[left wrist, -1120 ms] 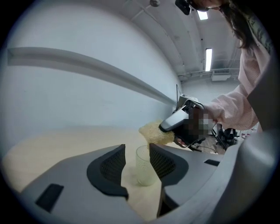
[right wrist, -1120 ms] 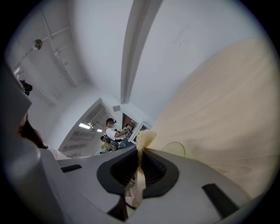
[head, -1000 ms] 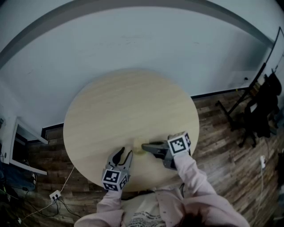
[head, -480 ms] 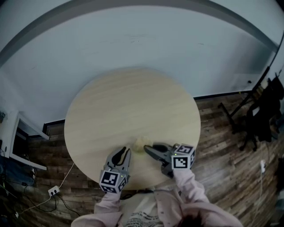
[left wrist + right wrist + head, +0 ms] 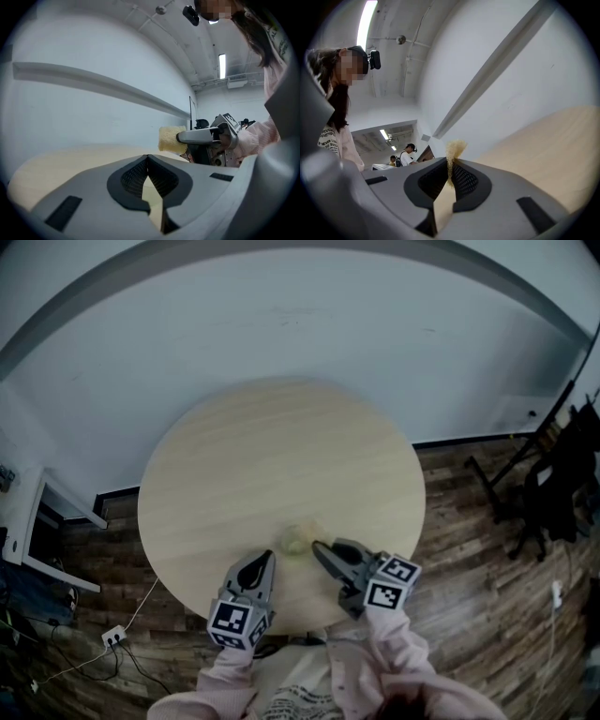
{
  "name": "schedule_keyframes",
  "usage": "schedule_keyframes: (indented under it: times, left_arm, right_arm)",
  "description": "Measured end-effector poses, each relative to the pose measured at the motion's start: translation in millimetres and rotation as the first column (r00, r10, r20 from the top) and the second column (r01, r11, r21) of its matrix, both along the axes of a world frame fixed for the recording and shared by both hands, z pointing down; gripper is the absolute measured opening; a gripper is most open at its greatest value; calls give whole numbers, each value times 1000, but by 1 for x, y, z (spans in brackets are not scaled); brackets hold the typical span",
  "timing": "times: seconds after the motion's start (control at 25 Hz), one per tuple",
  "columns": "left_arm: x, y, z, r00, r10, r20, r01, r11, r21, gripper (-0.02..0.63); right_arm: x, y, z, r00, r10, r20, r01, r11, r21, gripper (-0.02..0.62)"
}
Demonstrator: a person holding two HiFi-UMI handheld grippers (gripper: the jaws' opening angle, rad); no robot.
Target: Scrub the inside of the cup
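Observation:
A yellow sponge sits at the tips of my right gripper, just over the near part of the round wooden table. In the right gripper view the jaws are shut on the sponge, which sticks out past the right gripper's tips. The left gripper hovers to the sponge's left, apart from it. Its jaws meet with nothing between them in the left gripper view, where the left gripper faces the sponge and the right gripper. No cup shows in any view.
Pale wall stands behind the table. Wood flooring surrounds it, with a white shelf unit and a power strip at the left and a black stand at the right. People stand far off.
The left gripper's jaws have closed from open to shut. My right gripper drew back toward me and swung to point up-left, still holding the sponge.

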State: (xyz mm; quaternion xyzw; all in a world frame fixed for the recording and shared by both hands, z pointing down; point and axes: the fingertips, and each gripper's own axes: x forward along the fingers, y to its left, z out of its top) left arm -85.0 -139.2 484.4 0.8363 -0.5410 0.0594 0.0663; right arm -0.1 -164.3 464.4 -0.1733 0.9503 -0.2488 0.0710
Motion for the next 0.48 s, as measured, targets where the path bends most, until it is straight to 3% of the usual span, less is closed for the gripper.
schedule_keyframes:
  times: [0.28, 0.48]
  left_arm:
    - [7, 7, 2, 1000, -1, -5, 1, 1000, 2, -9]
    - [11, 9, -2, 1000, 3, -12, -3, 1000, 8, -9]
  right_arm:
    - [1, 8, -3, 998, 27, -60, -20, 994, 110, 19]
    - [-1, 12, -3, 996, 19, -83, -7, 991, 134, 18]
